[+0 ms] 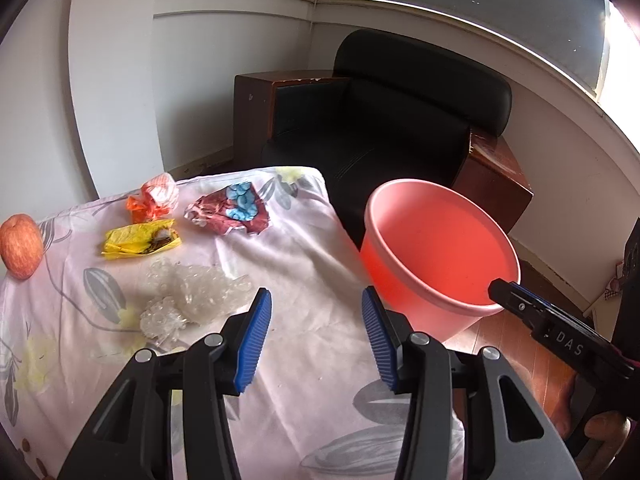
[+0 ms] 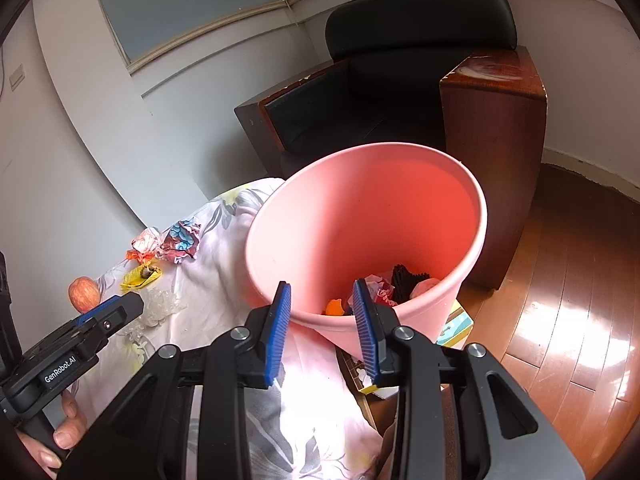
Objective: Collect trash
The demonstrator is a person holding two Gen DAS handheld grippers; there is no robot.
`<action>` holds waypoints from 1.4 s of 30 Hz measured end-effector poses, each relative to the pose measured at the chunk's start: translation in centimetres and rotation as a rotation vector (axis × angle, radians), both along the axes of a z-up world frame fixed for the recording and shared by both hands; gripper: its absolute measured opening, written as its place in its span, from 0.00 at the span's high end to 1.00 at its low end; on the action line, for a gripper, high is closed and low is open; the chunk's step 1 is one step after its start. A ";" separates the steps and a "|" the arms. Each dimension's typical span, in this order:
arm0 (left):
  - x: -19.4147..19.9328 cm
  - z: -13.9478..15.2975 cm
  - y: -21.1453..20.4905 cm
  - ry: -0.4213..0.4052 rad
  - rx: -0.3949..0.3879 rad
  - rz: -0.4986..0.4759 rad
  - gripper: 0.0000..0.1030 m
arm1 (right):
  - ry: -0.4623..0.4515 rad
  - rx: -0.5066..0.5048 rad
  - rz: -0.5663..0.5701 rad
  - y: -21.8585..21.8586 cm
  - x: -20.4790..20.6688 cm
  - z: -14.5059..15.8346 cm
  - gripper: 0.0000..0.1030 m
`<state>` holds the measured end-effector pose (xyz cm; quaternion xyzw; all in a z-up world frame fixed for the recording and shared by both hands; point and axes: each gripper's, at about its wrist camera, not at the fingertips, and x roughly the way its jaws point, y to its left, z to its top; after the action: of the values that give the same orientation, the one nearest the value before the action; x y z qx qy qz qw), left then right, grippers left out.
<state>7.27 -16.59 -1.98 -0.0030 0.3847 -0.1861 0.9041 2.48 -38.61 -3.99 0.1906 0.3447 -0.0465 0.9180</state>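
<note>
Right wrist view sees into the bin (image 2: 360,216): scraps at the bottom, one orange, one black, some pale. Left wrist view shows only the bin's (image 1: 436,248) pink wall, contents hidden. Left gripper (image 1: 316,320) fingers spread, holding nothing, above the table (image 1: 304,256). Right gripper (image 2: 322,316) fingers also apart, empty, at the bin's near rim. Trash on the floral cloth, left of the bin: bubble wrap (image 1: 188,296) nearest, yellow wrapper (image 1: 140,239), orange wrapper (image 1: 154,198), red-blue wrapper (image 1: 232,210). Apple (image 1: 20,246) far left. Black armchair (image 1: 384,120) beyond, wood floor (image 2: 560,300) on the right.
</note>
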 end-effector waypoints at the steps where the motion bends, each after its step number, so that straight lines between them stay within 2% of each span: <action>1: -0.1 -0.2 0.7 0.004 0.001 0.013 0.54 | 0.002 0.001 0.005 0.2 0.0 0.0 0.68; 13: -1.3 -2.0 10.4 -0.008 0.067 0.191 0.53 | 0.040 0.008 0.100 3.7 0.9 -1.0 0.68; 19: -0.4 -3.3 14.3 0.053 0.025 0.275 0.53 | 0.062 -0.002 0.148 5.7 1.5 -1.5 0.68; 24: 1.2 -2.9 15.7 0.040 0.011 0.310 0.53 | 0.079 -0.008 0.177 6.9 1.9 -2.0 0.68; 33: 4.5 -3.6 15.7 0.076 -0.008 0.310 0.53 | 0.112 0.001 0.211 8.3 3.0 -3.0 0.68; 39: 5.7 -3.2 14.9 0.030 0.012 0.288 0.53 | 0.101 0.008 0.250 9.6 3.8 -3.2 0.68; 42: 6.2 -3.3 14.7 0.033 0.013 0.292 0.53 | 0.103 -0.001 0.270 10.2 4.1 -3.2 0.68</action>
<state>13.49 -1.90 -5.31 -0.0561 0.3963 -0.0502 0.9150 6.59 -28.36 -7.21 0.1394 0.4138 0.0674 0.8971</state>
